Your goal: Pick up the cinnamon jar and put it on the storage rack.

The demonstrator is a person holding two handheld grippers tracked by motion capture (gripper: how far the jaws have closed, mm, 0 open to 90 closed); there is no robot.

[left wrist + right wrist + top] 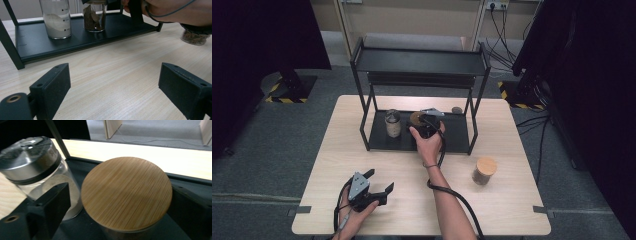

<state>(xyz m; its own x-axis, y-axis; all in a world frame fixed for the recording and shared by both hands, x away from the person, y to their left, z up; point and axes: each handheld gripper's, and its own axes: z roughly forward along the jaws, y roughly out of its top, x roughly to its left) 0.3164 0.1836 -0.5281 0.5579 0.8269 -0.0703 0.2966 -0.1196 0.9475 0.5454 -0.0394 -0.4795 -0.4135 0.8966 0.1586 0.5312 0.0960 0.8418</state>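
Item: glass jar with round bamboo lid [126,193], pale brown wood with fine straight grain across the top. Clear wall; contents are dry brown leaves and bark-like pieces, seen from the left claw's view [94,20]. No label or brand legible on it.

Location: bottom tray of the black metal rack [384,139] on the light wood counter [507,200], just beside the steel-lidded jar.

Right claw [428,123]: held over the bamboo-lidded jar, one black jaw on either side of the lid, spread wide; the pads do not appear to press on the jar.

Left claw [380,183]: resting low at the counter's near edge, well apart from the rack, jaws spread wide with nothing between them.

Adjacent stock: steel-lidded jar [32,170], clear glass, part-filled with white powder; small dark square marks with tiny print beside them on its wall, too small to read. A second bamboo-lidded jar [484,170] with brown contents stands on the counter right of the rack.
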